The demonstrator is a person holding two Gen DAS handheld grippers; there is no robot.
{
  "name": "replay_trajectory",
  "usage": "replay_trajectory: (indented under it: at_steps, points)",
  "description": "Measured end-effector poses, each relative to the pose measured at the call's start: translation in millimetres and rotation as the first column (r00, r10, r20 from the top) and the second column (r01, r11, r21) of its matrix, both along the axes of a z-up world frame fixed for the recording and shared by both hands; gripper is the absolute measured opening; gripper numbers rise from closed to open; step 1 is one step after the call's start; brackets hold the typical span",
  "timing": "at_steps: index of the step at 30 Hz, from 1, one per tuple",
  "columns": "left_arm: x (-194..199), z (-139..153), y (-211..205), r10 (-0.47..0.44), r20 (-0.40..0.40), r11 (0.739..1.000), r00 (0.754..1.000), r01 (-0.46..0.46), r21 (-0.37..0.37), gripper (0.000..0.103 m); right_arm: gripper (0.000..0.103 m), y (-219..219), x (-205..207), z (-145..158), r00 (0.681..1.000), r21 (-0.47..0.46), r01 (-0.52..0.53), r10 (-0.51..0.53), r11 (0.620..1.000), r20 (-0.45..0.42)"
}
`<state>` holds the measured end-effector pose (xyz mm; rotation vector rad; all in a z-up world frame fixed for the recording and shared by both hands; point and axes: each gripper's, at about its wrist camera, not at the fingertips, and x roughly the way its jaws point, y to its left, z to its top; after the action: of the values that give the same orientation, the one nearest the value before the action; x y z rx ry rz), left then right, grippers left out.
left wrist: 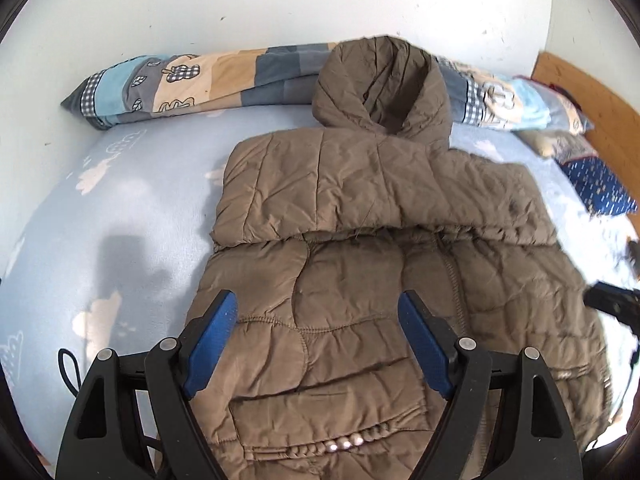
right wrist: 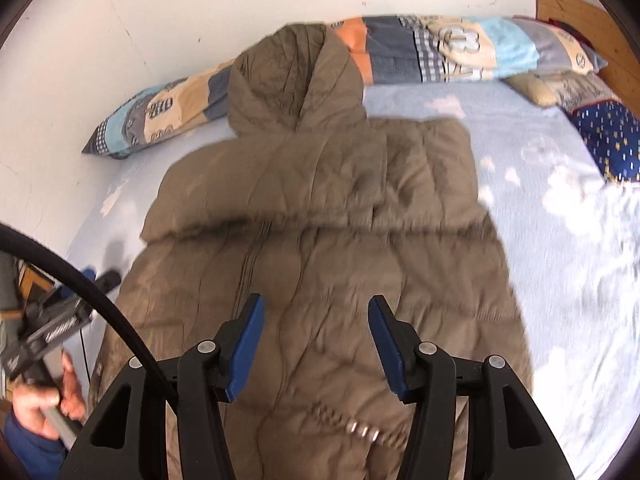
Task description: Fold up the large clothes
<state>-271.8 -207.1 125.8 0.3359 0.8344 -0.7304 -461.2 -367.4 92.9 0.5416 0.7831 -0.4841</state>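
Observation:
A brown quilted hooded jacket (left wrist: 380, 184) (right wrist: 320, 168) lies flat on the bed. Both sleeves are folded across its chest, and its hood (left wrist: 384, 84) (right wrist: 288, 80) points toward the wall. My left gripper (left wrist: 317, 300) hovers open above the jacket's lower left part, with nothing between its blue pads (left wrist: 216, 340). My right gripper (right wrist: 315, 302) also stands open above the lower middle of the jacket and holds nothing. The right wrist view shows the left gripper's body (right wrist: 52, 320) at the jacket's left edge, held by a hand (right wrist: 48, 396).
A light blue sheet with cloud prints (left wrist: 100, 200) (right wrist: 560, 240) covers the bed. A patchwork rolled quilt (left wrist: 180, 80) (right wrist: 440, 48) lies along the white wall. A navy pillow (left wrist: 600, 188) (right wrist: 608, 140) and a wooden headboard (left wrist: 592, 92) are at the right.

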Motion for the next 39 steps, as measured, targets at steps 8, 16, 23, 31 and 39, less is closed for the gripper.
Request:
replay_trajectory:
  at_steps: [8, 16, 23, 31, 39]
  points:
    - [11.2, -19.6, -31.8, -0.053, -0.003, 0.997, 0.999, 0.053, 0.057, 0.082, 0.058, 19.6, 16.2, -34.9, 0.994, 0.011, -0.038, 0.039, 0.999, -0.103]
    - [10.5, -26.3, -52.5, -0.119, 0.088, 0.986, 0.989, 0.108, 0.126, 0.082, 0.058, 8.5, 52.0, -48.0, 0.992, 0.058, -0.056, 0.062, 0.997, -0.110]
    - [27.1, -41.1, -61.8, -0.097, 0.069, 0.986, 0.993, 0.086, 0.145, 0.082, 0.058, 3.5, 67.2, -59.5, 0.988, 0.093, -0.076, 0.087, 0.993, -0.129]
    - [32.1, -43.8, -63.8, -0.079, 0.002, 0.991, 0.997, 0.078, 0.113, 0.082, 0.062, 1.5, 68.9, -68.3, 0.986, 0.109, -0.070, 0.086, 0.992, -0.146]
    - [18.2, -31.5, -59.3, -0.098, 0.041, 0.991, 0.994, 0.094, 0.099, 0.082, 0.066, 8.1, 73.6, -61.1, 0.988, 0.095, -0.081, 0.093, 0.992, -0.124]
